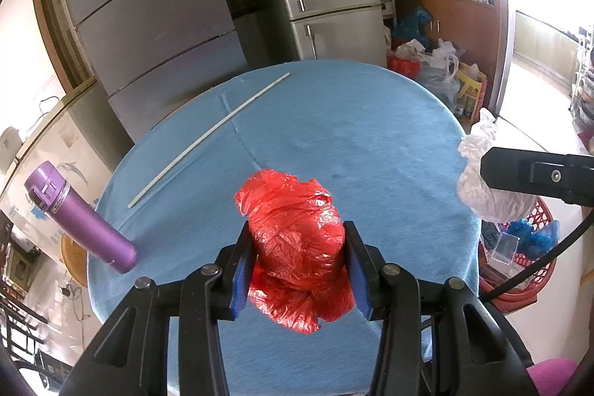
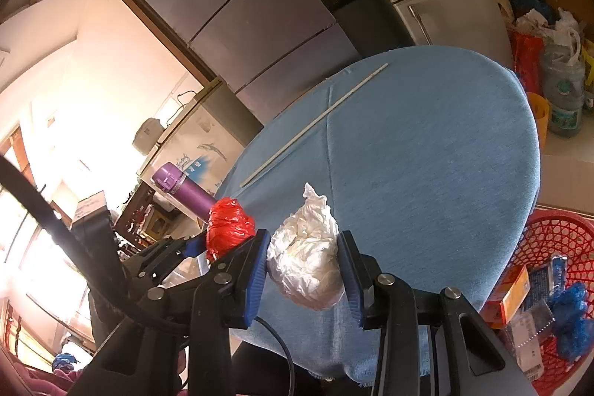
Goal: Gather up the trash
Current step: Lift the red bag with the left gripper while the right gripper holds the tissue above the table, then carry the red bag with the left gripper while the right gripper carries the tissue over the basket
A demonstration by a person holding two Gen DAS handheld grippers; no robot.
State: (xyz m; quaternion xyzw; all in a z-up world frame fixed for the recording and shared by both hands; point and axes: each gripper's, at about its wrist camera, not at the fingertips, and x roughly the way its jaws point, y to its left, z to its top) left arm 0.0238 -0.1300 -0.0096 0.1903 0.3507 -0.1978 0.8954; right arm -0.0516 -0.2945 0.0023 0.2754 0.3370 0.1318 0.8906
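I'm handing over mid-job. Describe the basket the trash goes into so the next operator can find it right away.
Start at the round table under the light blue cloth. Just past its right edge, lower down beside it, sits the red plastic lattice basket. It already holds a small orange carton and crumpled blue plastic, and its open mesh wall sets it apart from the tied bags heaped by the grey fridge.

Black tool (image 1: 299,270), blue pads (image 1: 240,279), silver screws.

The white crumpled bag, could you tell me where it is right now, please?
The white bag is clamped in the right gripper at the blue table's near edge, right of the red bag.
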